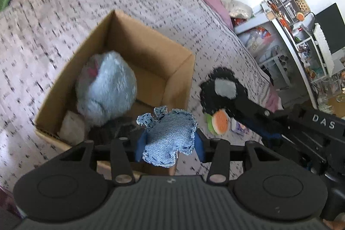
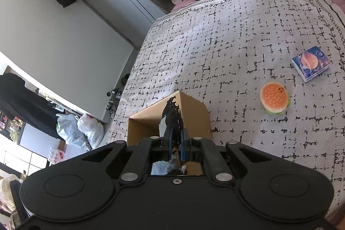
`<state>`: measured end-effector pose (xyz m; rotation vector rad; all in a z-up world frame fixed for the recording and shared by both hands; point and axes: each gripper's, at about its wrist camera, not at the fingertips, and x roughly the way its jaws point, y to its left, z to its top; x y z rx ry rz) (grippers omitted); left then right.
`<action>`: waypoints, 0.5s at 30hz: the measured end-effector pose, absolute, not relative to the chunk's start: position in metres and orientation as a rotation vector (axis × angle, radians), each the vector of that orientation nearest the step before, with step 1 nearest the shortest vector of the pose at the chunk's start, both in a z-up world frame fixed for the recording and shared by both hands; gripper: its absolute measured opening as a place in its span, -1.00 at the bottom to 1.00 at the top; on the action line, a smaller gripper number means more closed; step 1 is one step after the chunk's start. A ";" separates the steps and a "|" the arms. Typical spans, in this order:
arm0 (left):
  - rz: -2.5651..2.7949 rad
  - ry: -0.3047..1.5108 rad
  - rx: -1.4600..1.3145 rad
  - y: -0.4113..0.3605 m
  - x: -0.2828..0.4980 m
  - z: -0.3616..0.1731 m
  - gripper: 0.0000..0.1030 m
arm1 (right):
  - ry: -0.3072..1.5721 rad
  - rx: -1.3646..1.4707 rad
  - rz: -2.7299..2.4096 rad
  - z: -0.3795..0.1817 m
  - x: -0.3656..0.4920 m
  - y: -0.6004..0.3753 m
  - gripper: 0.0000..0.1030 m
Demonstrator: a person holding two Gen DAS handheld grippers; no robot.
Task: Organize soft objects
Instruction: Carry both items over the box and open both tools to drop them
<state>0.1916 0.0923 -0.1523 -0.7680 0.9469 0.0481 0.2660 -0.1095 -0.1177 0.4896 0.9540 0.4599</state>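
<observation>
A bed [image 2: 237, 40] with a white cover marked in broken black lines fills most of both views. On it stand an open cardboard box [image 1: 151, 53] at centre frame, a burger-shaped toy [image 2: 274, 98] at right, and just beyond it a small blue packet [image 2: 310, 63].
</observation>
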 end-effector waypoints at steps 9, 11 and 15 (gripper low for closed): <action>0.044 0.989 -0.785 0.105 0.192 -0.159 -0.01 | 0.972 0.463 0.458 -0.122 0.264 -0.092 -0.85; 0.053 0.980 -0.777 0.110 0.191 -0.157 -0.01 | 0.976 0.457 0.459 -0.124 0.263 -0.088 -0.85; 0.069 0.966 -0.774 0.118 0.187 -0.154 -0.01 | 0.982 0.448 0.456 -0.127 0.263 -0.081 -0.85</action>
